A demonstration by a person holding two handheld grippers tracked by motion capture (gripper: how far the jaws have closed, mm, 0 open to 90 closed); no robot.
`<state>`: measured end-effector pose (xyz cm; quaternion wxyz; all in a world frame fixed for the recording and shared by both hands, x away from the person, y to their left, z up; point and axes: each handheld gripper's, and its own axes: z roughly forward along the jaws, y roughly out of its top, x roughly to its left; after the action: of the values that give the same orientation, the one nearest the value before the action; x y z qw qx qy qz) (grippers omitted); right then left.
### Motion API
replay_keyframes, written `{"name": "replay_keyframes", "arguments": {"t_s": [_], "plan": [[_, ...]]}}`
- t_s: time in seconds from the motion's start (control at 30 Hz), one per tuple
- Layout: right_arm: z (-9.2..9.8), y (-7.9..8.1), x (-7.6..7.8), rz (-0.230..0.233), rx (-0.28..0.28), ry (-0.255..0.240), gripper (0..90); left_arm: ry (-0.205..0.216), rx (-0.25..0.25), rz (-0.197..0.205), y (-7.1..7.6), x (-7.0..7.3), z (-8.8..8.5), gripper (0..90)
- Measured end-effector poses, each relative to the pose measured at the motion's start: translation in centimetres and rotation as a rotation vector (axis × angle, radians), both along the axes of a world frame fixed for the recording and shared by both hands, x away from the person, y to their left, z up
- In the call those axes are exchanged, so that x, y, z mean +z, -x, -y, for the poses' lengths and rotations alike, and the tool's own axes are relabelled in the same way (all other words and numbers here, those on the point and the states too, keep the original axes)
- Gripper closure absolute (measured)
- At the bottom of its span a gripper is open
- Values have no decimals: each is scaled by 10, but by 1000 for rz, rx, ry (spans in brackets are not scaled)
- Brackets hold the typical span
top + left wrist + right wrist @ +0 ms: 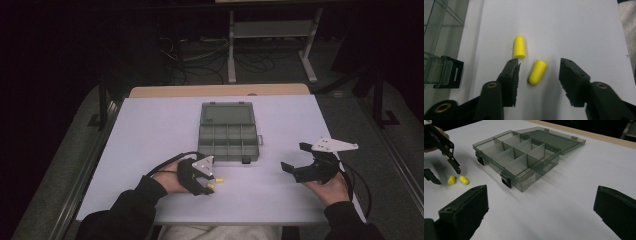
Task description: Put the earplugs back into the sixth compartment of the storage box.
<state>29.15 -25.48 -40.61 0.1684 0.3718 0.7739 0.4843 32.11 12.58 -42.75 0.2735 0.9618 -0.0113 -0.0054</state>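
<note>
- Left gripper [209, 186], high view: jaw tips too small to resolve; hid part of the two yellow earplugs [215, 182], which read as specks.
- Organizer box [439, 50], left gripper view: cut off at left edge; one black latch [449, 72] and a clear wall showed.
- Right gripper [541, 212], right gripper view: both jaws cut off at bottom edge, right jaw also at right edge.
- Box label [528, 183], right gripper view: text too small to read.
- Person, high view: forearms cut off at bottom edge.
- Floor cables [200, 57] behind table [150, 130]: dark, routing unclear.
</note>
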Motion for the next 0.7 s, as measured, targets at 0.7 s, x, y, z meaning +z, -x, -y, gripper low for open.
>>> {"name": "replay_keyframes", "arguments": {"t_s": [0.7], "plan": [[0, 1, 1, 4, 1, -7, 0, -17, 1, -34, -2, 4, 5, 814]]}}
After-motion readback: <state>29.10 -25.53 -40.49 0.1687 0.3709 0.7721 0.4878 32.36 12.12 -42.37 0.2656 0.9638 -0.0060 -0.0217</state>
